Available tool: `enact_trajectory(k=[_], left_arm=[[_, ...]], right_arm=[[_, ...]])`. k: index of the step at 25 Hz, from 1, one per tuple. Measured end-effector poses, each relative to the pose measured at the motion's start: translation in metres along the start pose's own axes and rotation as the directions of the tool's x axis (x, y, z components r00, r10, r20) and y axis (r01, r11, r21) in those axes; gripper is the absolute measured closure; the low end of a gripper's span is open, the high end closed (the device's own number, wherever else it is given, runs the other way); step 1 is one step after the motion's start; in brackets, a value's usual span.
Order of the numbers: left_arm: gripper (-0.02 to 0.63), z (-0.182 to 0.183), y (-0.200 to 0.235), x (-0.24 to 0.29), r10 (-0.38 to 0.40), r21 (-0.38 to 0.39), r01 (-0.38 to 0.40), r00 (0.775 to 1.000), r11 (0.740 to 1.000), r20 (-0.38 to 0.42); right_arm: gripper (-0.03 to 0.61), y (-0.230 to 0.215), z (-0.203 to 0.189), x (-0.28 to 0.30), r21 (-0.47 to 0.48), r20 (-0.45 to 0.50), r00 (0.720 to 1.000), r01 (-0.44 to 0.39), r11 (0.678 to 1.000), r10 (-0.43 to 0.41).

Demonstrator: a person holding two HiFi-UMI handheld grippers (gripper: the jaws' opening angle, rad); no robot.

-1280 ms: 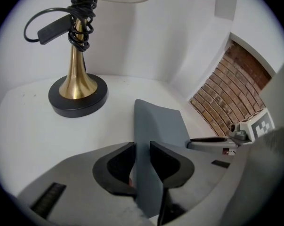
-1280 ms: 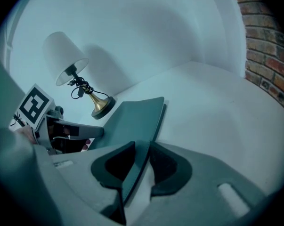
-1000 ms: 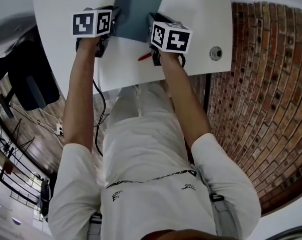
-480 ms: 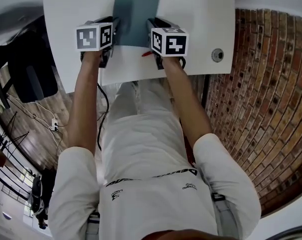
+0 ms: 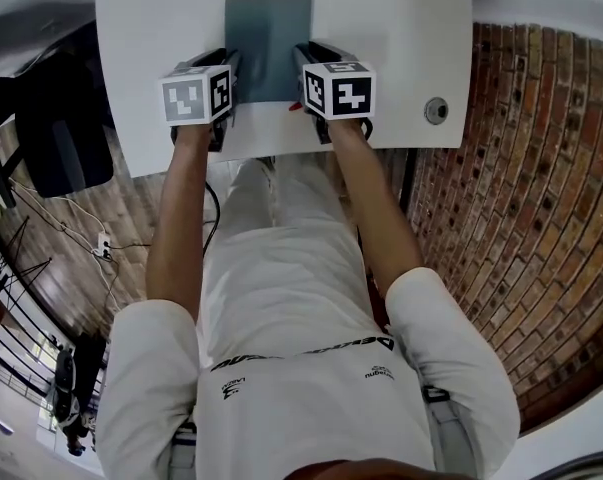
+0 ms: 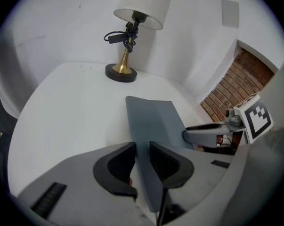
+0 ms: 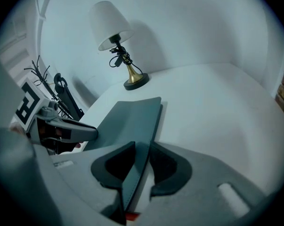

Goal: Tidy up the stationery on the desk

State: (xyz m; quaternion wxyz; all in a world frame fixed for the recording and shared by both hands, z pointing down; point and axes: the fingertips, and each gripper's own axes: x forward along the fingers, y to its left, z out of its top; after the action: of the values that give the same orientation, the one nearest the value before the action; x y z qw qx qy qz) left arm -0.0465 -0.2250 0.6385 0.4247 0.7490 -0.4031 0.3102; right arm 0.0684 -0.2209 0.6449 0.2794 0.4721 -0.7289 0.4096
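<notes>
1. left claw [image 5: 231,66] [image 6: 142,161]: narrow, pads clamped on the left edge of a grey folder [image 5: 268,43]. the edge runs straight out between the pads.
2. right claw [image 5: 301,60] [image 7: 142,166]: narrow too, pads pinching the same folder's right edge. the sheet shows edge-on in its gap.
3. the folder spans the gap between the two claws and reaches ahead of both tips, over the white desk [image 5: 381,28]. the claws sit opposite each other at its near end.
4. from the right gripper view the folder's far edge throws a thin shadow on the desk. cannot tell whether that end rests or hangs just clear.
5. lamp [image 6: 129,51], white shade and brass foot, stands on the desk well ahead of both claws, beyond the folder's far edge. a dark cord is bundled on its stem.
6. red sliver [image 5: 294,106] shows on the desk just beside the right claw, at the folder's near corner. too small to name.
7. both arms reach forward from a white shirt, claws angled down at the desk.
</notes>
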Motion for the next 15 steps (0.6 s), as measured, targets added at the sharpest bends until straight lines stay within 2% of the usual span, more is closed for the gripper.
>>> enact_trajectory(k=[7,15], left_arm=[[0.518,-0.019,-0.002,-0.009,0.015,-0.046,-0.015,1.000,0.999,0.007],[0.518,-0.032,-0.005,-0.013,0.033,-0.072,-0.033,0.999,0.997,0.007]], right_arm=[[0.488,0.007,-0.011,-0.004,-0.046,-0.022,1.000,-0.005,0.999,0.004],[0.489,0.011,-0.022,-0.011,-0.048,-0.040,0.999,0.000,0.999,-0.002]])
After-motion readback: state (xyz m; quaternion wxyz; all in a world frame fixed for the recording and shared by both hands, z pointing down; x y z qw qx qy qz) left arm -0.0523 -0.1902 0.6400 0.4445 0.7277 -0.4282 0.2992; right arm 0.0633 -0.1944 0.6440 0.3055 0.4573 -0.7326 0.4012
